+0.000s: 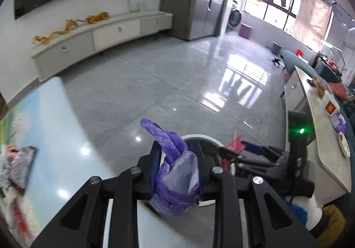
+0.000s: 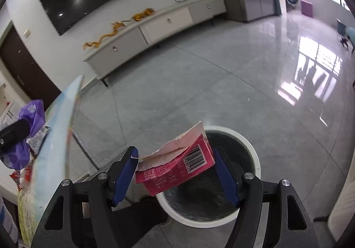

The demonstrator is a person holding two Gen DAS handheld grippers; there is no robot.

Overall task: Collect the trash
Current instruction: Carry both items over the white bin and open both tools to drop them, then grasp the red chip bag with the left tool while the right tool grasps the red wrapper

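My left gripper (image 1: 175, 146) is shut on a crumpled purple plastic bag (image 1: 177, 172) whose tip sticks up past the fingers. Under it sits a round bin with a white rim (image 1: 200, 136) and a dark inside. In the right wrist view my right gripper (image 2: 175, 150) is shut on a torn pink-red carton (image 2: 177, 168) with a barcode, held tilted over the near-left rim of the bin (image 2: 253, 154). The right gripper (image 1: 230, 154) also shows beside the left one, and the left gripper (image 2: 13, 134) with the bag (image 2: 33, 115) at the far left.
A glossy light-blue table top (image 1: 51, 119) lies to the left, with wrappers (image 1: 20, 163) on it. A long counter (image 1: 321, 137) with boxes and a plate runs along the right. Grey tiled floor (image 2: 199, 83) stretches to a low white cabinet (image 2: 155, 26).
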